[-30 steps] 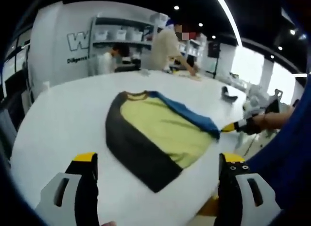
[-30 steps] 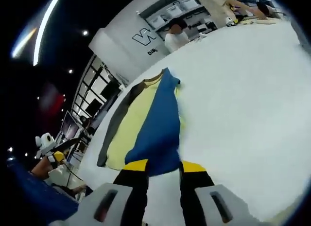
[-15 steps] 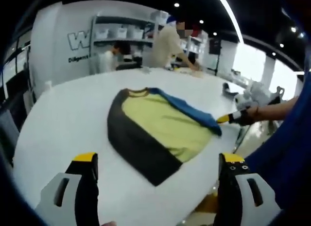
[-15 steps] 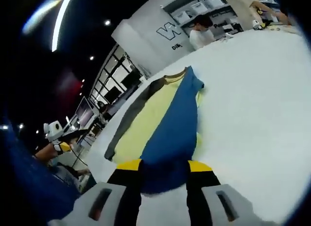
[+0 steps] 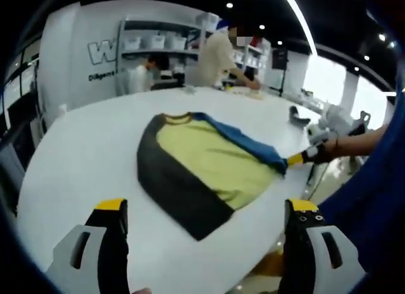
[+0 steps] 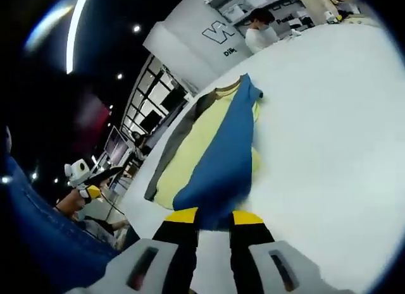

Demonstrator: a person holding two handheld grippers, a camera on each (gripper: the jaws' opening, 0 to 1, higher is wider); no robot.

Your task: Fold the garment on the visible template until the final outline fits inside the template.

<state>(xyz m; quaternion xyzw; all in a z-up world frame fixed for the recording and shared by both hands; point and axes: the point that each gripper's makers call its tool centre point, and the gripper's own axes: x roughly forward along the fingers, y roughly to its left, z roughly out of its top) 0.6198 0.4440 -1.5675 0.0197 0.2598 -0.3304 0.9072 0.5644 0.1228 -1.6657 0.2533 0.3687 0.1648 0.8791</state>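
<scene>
— Which step is this?
— A side fold, I'd judge. The T-shirt [image 5: 202,171] lies flat in the middle of the white desk [image 5: 82,155], and the right claw [image 6: 212,217] is pinching the hem of its blue side panel [image 6: 221,161].
— And the left claw [image 5: 202,208]?
— Spread wide, holding nothing, hovering near the dark sleeve edge.
— Next?
— Probably carry the blue edge across the yellow front – low and taut. I can't make out any template outline.

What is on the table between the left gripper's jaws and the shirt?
Nothing: in the left gripper view, only bare white table lies between the left gripper and the shirt.
</scene>
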